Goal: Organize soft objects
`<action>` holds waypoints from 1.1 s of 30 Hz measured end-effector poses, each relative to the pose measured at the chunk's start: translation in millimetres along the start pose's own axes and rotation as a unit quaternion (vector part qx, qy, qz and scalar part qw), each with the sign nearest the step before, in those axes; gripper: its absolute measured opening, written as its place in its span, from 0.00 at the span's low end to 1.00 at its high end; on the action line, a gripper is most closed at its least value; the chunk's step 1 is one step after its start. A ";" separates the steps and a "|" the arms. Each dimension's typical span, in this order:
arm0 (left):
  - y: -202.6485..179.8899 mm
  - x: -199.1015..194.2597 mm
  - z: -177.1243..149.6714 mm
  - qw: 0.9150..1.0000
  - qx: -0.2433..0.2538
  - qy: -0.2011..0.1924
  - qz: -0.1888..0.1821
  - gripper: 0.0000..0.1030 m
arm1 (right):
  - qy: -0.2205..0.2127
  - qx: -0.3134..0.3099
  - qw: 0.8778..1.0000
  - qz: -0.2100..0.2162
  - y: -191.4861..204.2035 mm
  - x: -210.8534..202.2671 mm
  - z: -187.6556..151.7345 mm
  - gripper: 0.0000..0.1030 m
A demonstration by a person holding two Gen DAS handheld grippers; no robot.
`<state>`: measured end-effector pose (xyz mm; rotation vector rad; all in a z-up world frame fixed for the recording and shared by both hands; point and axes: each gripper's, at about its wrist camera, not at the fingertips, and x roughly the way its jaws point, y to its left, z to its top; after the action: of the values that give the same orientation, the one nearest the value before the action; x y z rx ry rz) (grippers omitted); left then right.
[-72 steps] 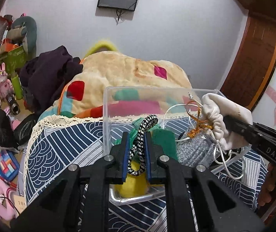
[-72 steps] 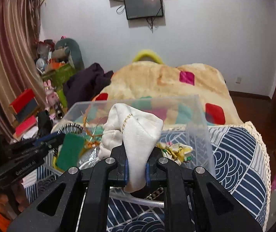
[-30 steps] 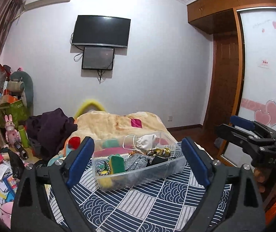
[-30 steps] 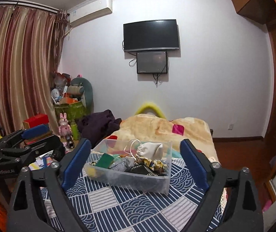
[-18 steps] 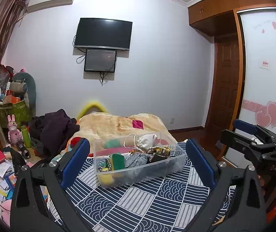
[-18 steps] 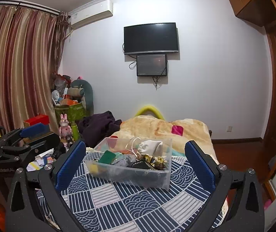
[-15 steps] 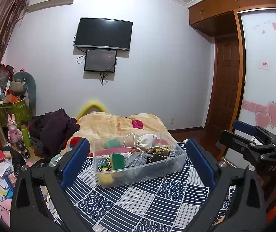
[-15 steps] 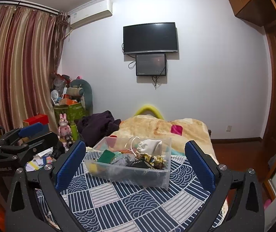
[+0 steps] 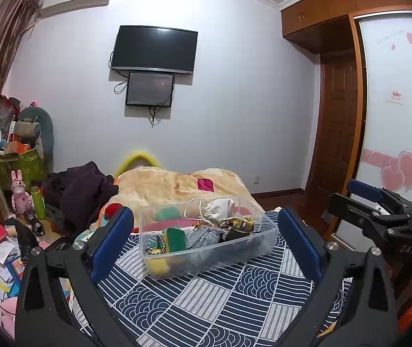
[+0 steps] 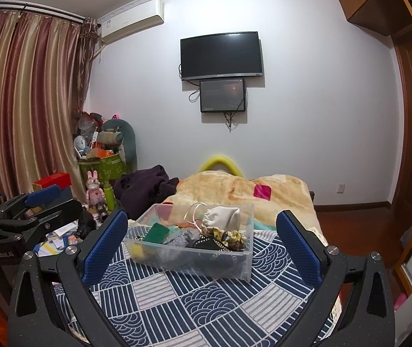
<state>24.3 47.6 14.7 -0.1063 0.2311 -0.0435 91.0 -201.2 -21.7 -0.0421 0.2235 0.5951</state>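
A clear plastic bin (image 9: 159, 271) (image 10: 246, 266) stands on the blue patterned bedcover. It holds a white drawstring pouch (image 9: 220, 205) (image 10: 223, 217), a green soft item (image 9: 175, 238) (image 10: 157, 232), a black-and-white braided cord (image 9: 155, 247), a grey knit piece (image 9: 201, 235), a patterned scrunchie (image 9: 236, 222) (image 10: 223, 235) and a yellow item (image 9: 158, 264). My left gripper (image 9: 206, 245) is open and empty, held back from the bin. My right gripper (image 10: 201, 243) is open and empty, also back from the bin. Each gripper shows at the edge of the other's view.
The bedcover (image 9: 220, 297) (image 10: 177, 297) spreads in front of the bin. A beige blanket (image 9: 171, 185) and dark clothes (image 9: 81, 190) lie behind it. Cluttered boxes and toys (image 9: 18, 179) stand at the left. A wardrobe and door (image 9: 339, 133) are at the right.
Both grippers let go of the cord and the white pouch in the bin, opened wide and pulled far back. In the last half second almost nothing moved.
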 end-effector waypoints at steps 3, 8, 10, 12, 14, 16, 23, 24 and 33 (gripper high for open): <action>0.4 -0.3 -0.3 1.000 0.000 0.000 0.000 0.98 | 0.000 0.000 1.000 0.001 -0.5 -1.3 0.1 1.00; 1.2 -0.6 -1.6 1.000 -0.002 0.001 -0.001 0.98 | 0.000 0.000 1.000 0.003 -0.2 -2.1 0.7 1.00; 1.6 -0.3 -2.5 1.000 -0.002 0.001 -0.001 0.98 | 0.000 0.001 1.000 0.004 0.5 -3.2 1.3 1.00; 1.2 -0.1 -3.0 1.000 -0.001 0.002 -0.001 0.98 | 0.000 0.001 1.000 0.004 0.7 -3.6 1.7 1.00; 0.9 0.0 -3.2 1.000 -0.002 0.002 -0.002 0.98 | 0.000 0.000 1.000 0.005 1.7 -4.3 1.7 1.00; 0.8 0.5 -3.2 1.000 -0.002 0.003 -0.002 0.99 | 0.000 0.000 1.000 0.005 2.1 -4.5 1.8 1.00; -0.7 1.7 -4.6 1.000 -0.003 0.005 -0.005 0.99 | 0.000 0.000 1.000 0.005 2.7 -4.7 2.2 1.00; -0.8 1.5 -4.8 1.000 -0.004 0.004 -0.007 0.99 | 0.000 0.000 1.000 0.005 2.7 -5.1 2.6 1.00; -0.3 2.1 -3.7 1.000 -0.009 0.008 -0.012 0.99 | 0.000 0.001 1.000 0.005 3.6 -6.1 2.9 1.00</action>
<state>25.5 46.8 10.7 -0.1257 0.2457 -0.0653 84.7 -201.4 -17.4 -0.0394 0.2243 0.6048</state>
